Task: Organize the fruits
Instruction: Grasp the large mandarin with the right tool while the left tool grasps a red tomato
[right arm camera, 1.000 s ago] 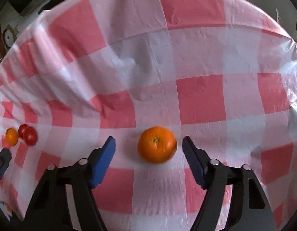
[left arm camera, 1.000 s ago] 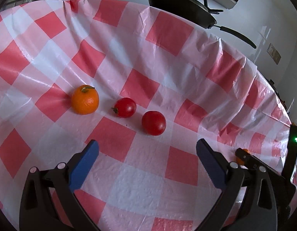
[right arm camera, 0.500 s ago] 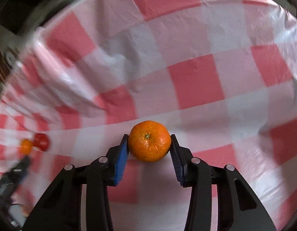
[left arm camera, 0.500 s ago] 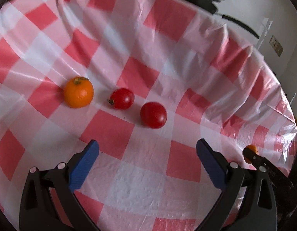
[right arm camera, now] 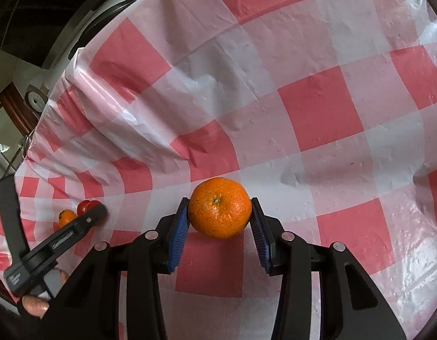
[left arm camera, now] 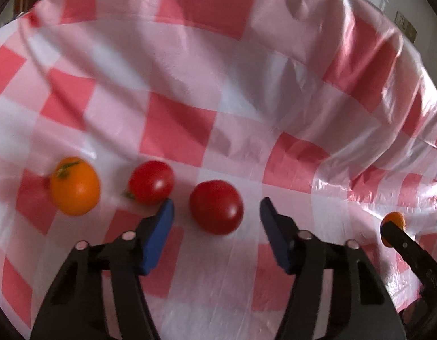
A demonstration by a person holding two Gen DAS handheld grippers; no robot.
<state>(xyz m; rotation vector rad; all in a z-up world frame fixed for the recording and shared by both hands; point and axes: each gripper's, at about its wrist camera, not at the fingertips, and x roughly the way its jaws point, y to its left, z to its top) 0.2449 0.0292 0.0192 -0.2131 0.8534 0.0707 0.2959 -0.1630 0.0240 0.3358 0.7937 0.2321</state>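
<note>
Worktop [left arm camera: 275,297] draped in a crinkled red-and-white checked plastic cloth [left arm camera: 176,130]. Resting in a row on it: stemmed orange fruit [left arm camera: 75,186], small tomato [left arm camera: 151,182], larger tomato [left arm camera: 216,206], none touching. Well apart, a mandarin [right arm camera: 220,207].

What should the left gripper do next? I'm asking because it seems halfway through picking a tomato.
Probably finish closing. The left gripper straddles the nearer tomato; its jaws have just been closing, yet gaps remain on both sides. The other tomato sits just outside the left pad, so close straight. The right gripper already clamps its orange.
</note>
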